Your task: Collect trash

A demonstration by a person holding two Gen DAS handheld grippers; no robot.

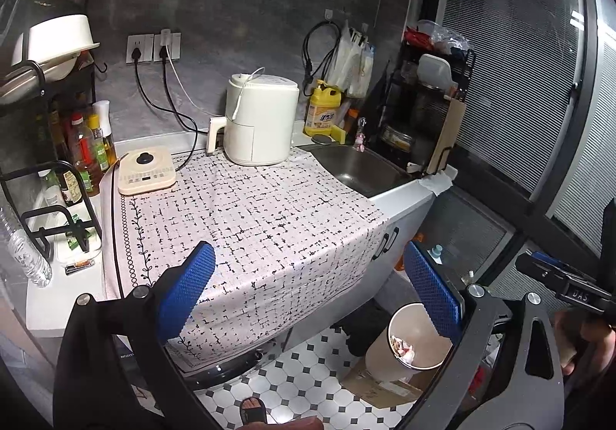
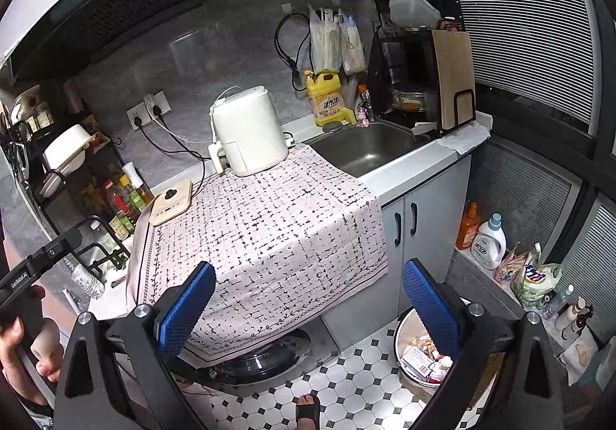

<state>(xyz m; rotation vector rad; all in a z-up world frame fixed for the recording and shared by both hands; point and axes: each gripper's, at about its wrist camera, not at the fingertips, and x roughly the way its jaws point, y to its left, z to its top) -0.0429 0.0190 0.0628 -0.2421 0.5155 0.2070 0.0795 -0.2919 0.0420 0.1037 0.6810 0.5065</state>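
The left gripper [image 1: 312, 291] and the right gripper [image 2: 308, 310] both hung wide open and held nothing above the patterned tablecloth [image 1: 261, 214]. The trash [image 2: 421, 358] lay inside the white trash bin [image 1: 408, 351] on the tiled floor [image 2: 346, 380], below the sink [image 2: 369, 149].

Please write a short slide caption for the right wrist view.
Open right gripper above the cloth-covered counter, with the trash bin on the tiled floor below.
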